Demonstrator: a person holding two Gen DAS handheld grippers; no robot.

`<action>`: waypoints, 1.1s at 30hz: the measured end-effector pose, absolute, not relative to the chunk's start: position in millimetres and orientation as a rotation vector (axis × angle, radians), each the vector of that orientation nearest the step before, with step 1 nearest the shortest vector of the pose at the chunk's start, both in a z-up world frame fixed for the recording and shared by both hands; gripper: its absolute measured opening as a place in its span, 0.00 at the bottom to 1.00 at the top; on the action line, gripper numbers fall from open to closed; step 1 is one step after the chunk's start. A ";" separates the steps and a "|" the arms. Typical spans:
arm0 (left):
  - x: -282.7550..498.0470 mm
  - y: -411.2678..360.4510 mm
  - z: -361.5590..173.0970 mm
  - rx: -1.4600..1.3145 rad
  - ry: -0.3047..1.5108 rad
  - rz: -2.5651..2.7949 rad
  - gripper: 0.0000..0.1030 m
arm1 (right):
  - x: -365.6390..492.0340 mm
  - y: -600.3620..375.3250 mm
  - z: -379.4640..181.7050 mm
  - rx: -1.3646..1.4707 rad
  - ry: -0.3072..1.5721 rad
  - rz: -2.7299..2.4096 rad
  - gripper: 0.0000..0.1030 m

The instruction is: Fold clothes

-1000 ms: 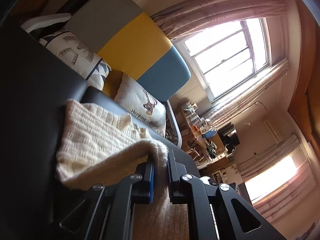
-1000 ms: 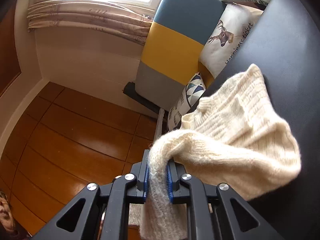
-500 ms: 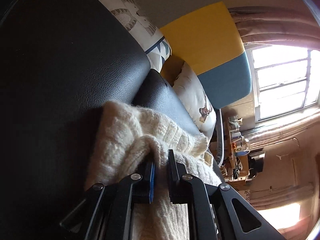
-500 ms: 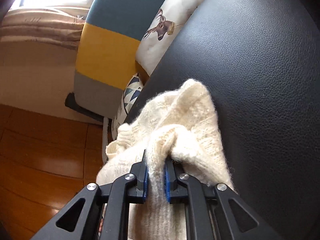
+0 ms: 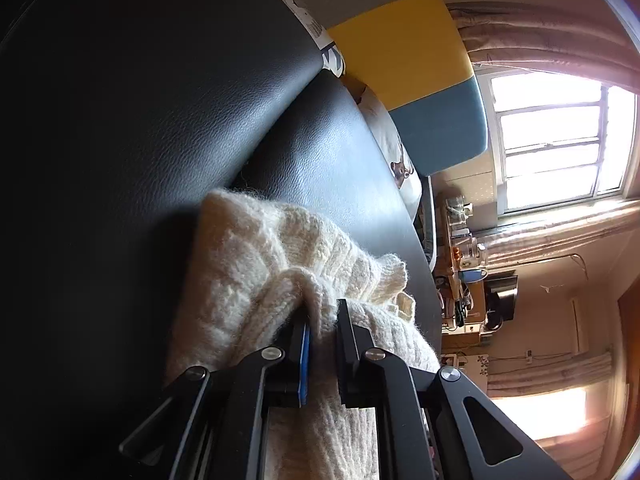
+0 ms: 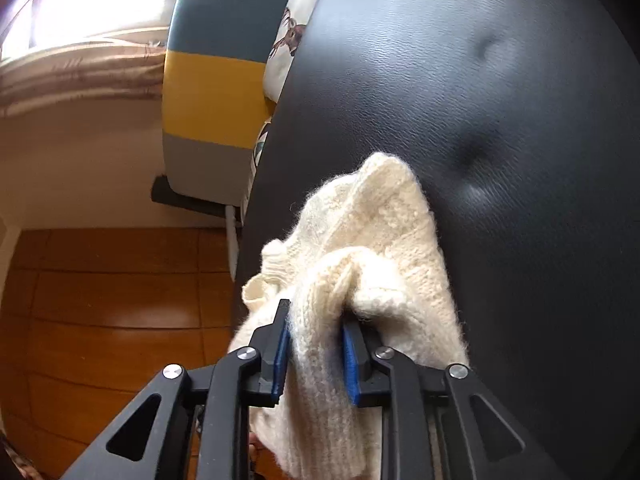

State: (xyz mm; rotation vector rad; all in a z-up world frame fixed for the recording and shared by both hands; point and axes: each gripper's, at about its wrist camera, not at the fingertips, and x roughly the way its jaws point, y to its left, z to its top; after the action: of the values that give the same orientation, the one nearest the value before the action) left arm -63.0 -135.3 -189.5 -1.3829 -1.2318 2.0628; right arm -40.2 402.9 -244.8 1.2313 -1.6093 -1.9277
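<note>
Bunching between both tools, sweater [image 6: 376,240] (cream knit)

— Where does the sweater [image 5: 256,280] lie?
— On the sofa [image 5: 160,120] seat, near its front edge.
— And past it?
— Cushions [image 6: 288,36] at the far end, against a chair [image 6: 216,92]; window [image 5: 560,140] behind.

fuzzy knit sweater [image 5: 256,276], grained glossy leather sofa [image 5: 168,92]
</note>
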 end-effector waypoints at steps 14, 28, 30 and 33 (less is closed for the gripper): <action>-66.4 -149.1 -173.9 -1.313 -1.593 1.790 0.19 | -44.1 382.7 -218.2 0.998 -1.709 -1.748 0.33; -78.0 -202.1 -162.9 -1.251 -1.628 2.001 0.35 | -82.8 391.7 -268.1 0.948 -2.131 -1.649 0.35; -73.9 -197.3 -151.4 -1.279 -1.417 2.118 0.36 | -87.6 393.8 -266.6 0.943 -2.156 -1.620 0.35; -61.0 -179.2 -140.2 -1.297 -1.133 2.153 0.36 | -92.1 398.6 -259.6 0.890 -2.188 -1.598 0.38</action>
State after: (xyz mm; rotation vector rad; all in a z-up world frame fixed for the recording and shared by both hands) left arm -61.0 -179.2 -140.2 -1.2969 -1.1330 2.1527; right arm -92.1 398.6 -259.6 0.8899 -2.1882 -1.5984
